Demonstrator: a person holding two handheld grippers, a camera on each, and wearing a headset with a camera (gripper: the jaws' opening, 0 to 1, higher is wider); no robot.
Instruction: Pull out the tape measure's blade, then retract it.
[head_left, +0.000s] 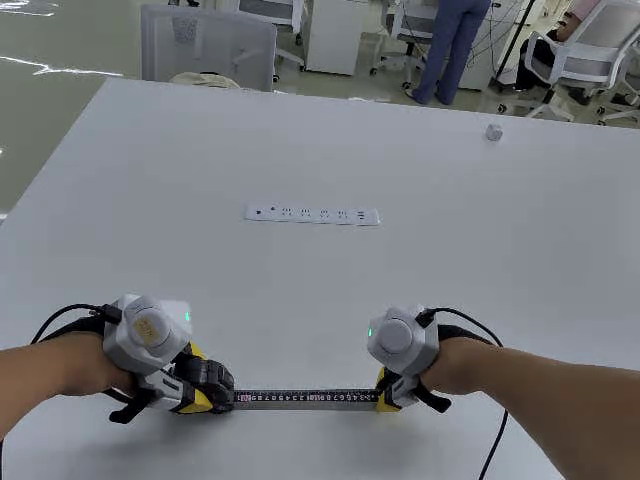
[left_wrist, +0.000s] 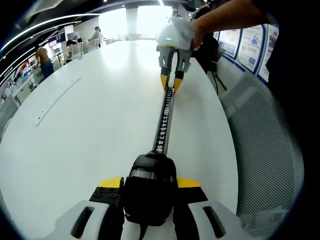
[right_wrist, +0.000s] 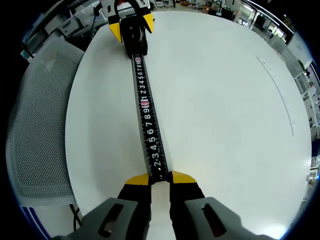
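Tape measure (left_wrist: 150, 192), black case: is sitting clamped in the left gripper (left_wrist: 150, 183), on the table (head_left: 450, 230) nearside of the power strip (head_left: 312, 214). Right gripper (right_wrist: 160, 178) is pinching the tip of the blade (right_wrist: 147, 115), jaws nearly together, tape lying drawn out flat.

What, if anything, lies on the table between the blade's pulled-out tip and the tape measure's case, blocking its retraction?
Nothing visible. The blade runs straight over bare table from the right tongs, shut on its tip, to the case in the left tongs. The power strip lies well off that line.
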